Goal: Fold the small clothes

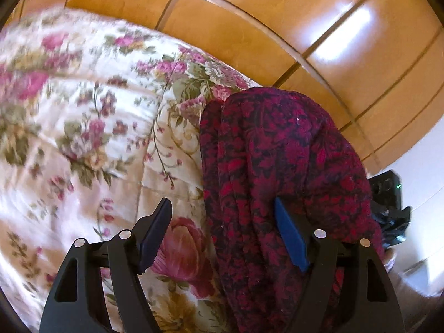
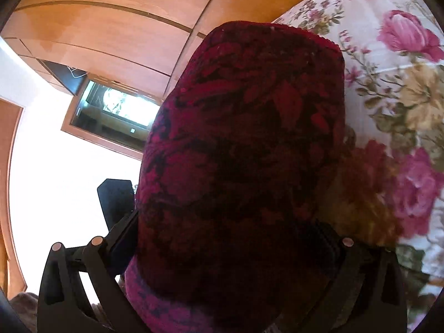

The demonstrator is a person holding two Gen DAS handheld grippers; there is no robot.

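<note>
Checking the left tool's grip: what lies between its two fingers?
In the left wrist view, the left tool is open; between its fingers lie the floral bedspread and the left edge of the red garment.

Crimson-and-black patterned garment [image 1: 280, 149]; cream bedspread [image 1: 91, 116] with pink, gold floral print; orange-brown wardrobe [image 1: 249, 19]

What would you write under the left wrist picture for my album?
Open left tongs around a folded red-and-black patterned knit garment on a rose-printed floral bedspread.

The left wrist camera looks along its fingers, close over the flowery bedspread [image 1: 91, 127]. The right wrist camera sits very close behind the red cloth [image 2: 244, 149]. Both views share the bedspread, cloth and wooden wardrobe [image 1: 249, 27].
</note>
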